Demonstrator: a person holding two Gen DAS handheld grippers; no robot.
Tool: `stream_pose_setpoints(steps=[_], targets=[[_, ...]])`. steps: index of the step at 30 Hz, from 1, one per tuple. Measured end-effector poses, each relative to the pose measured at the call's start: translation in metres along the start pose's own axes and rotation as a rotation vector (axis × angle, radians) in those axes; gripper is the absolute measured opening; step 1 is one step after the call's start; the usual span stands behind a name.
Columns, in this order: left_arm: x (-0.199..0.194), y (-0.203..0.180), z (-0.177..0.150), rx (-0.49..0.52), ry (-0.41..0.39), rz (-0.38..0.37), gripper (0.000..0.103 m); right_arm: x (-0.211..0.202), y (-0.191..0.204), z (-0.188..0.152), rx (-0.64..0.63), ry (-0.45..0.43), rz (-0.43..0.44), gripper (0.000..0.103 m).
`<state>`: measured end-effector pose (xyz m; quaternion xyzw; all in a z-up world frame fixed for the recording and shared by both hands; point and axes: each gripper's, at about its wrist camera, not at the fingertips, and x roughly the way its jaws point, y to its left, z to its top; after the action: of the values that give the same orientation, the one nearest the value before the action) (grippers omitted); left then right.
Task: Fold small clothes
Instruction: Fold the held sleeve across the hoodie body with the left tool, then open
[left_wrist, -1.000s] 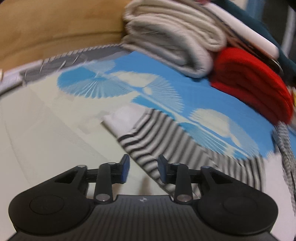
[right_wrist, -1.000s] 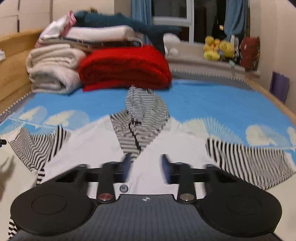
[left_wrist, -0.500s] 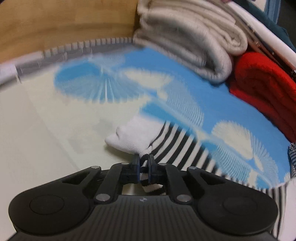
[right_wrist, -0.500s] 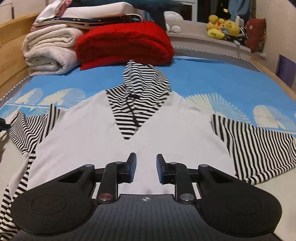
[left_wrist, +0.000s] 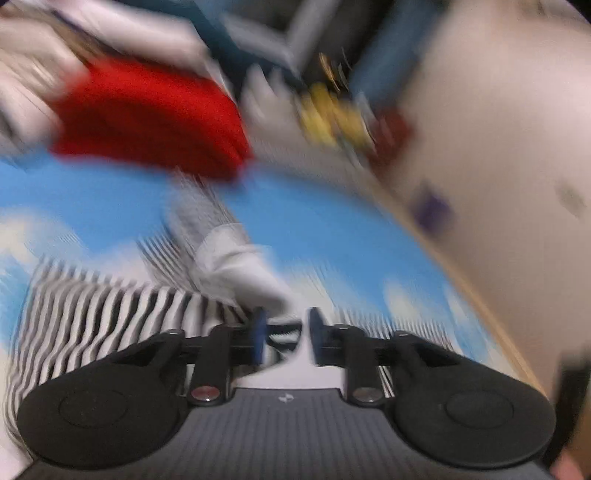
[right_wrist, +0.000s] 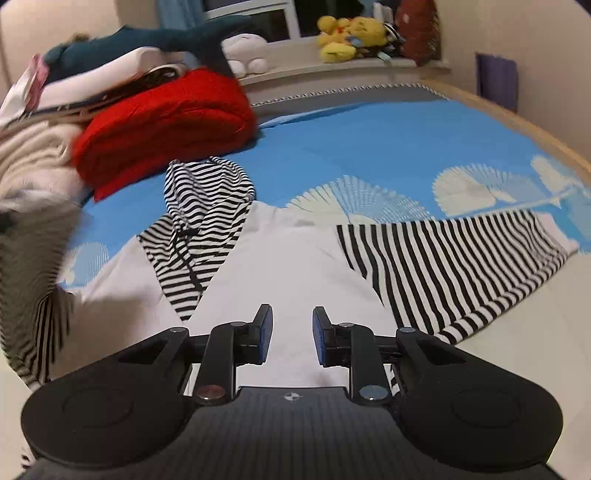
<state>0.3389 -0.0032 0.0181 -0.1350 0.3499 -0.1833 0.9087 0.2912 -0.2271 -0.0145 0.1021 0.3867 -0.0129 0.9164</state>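
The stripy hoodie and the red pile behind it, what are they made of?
The hoodie looks like soft, matte knit cloth, maybe cotton jersey: it lies limp and its stripes bend over wrinkles. The red pile looks thicker and fuzzier, perhaps fleece or a knitted blanket, with puffy rounded folds and no shine. The exact fibre can't be told from here.

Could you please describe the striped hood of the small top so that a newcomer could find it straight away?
Start at the blue bedspread and find the folded red blanket near its head. Just in front lies the striped hood of the white top. Its fine, wavy black-and-white stripes differ from the broader, straight stripes on the sleeve.
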Motion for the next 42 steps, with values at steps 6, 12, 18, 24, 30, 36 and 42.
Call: stream_pose_setpoints(steps=[6, 12, 18, 24, 30, 36, 42], targets=[[-0.035, 0.035, 0.001, -0.159, 0.027, 0.217, 0.032, 0.025, -0.028, 0.001, 0.125, 0.089, 0.041, 0.044], [-0.047, 0.106, -0.021, -0.204, 0.039, 0.452, 0.042, 0.073, -0.031, -0.015, 0.122, 0.205, -0.002, 0.044], [-0.026, 0.153, -0.027, -0.217, 0.152, 0.497, 0.04, 0.11, -0.025, -0.036, 0.041, 0.249, -0.041, 0.018], [0.011, 0.171, -0.058, -0.2, 0.309, 0.501, 0.04, 0.079, -0.012, -0.014, -0.012, 0.059, -0.022, 0.006], [0.013, 0.177, -0.066, -0.185, 0.371, 0.58, 0.04, 0.104, -0.033, -0.028, 0.048, 0.249, -0.102, 0.01], [0.032, 0.172, -0.073, -0.192, 0.45, 0.532, 0.046, 0.094, -0.041, -0.022, 0.012, 0.207, -0.04, 0.024], [0.013, 0.129, -0.041, -0.046, 0.273, 0.545, 0.05, 0.071, -0.091, 0.001, 0.178, 0.126, -0.077, 0.025]])
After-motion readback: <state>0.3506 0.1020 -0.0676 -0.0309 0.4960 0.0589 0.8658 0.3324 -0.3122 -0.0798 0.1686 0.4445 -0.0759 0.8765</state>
